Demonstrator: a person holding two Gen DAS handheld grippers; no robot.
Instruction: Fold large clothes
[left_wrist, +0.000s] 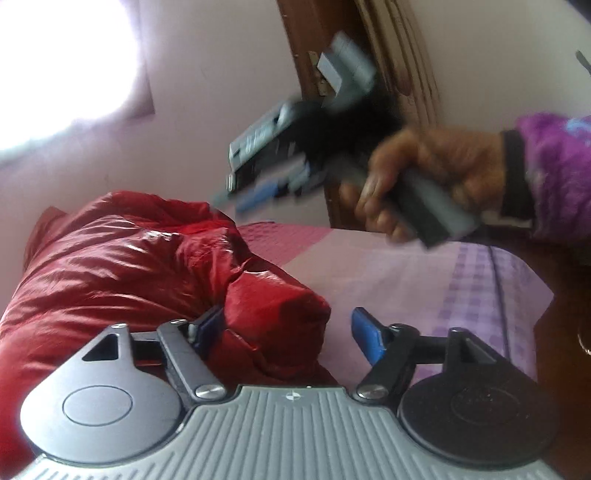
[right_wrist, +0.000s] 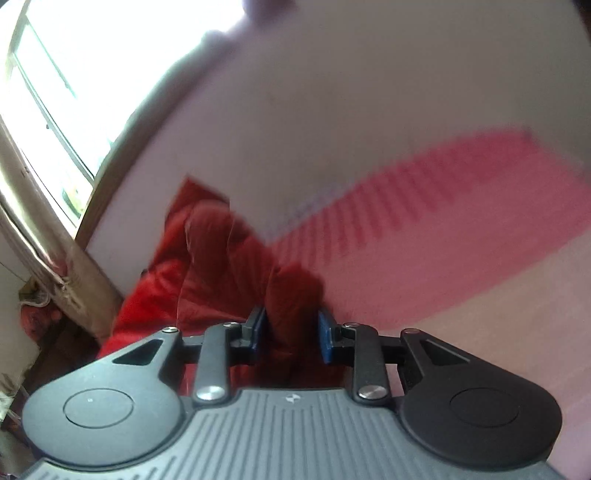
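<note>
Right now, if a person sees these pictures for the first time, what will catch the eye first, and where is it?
The shiny red puffy jacket stands out first, bunched on the pink checked bed cover at the left of the left wrist view. The left gripper stands open with jacket fabric between its fingers. Above it, the right gripper, blurred, is held by a hand with a fuzzy purple sleeve; its own view shows red fabric between its fingers.

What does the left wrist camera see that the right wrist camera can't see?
Only the left wrist view shows the person's hand holding the other gripper, a purple fuzzy sleeve and a brown wooden door. Only the right wrist view shows the window with its curtain, and red fabric between the right gripper fingers. Both show the shiny red jacket on the pink bed cover.
</note>
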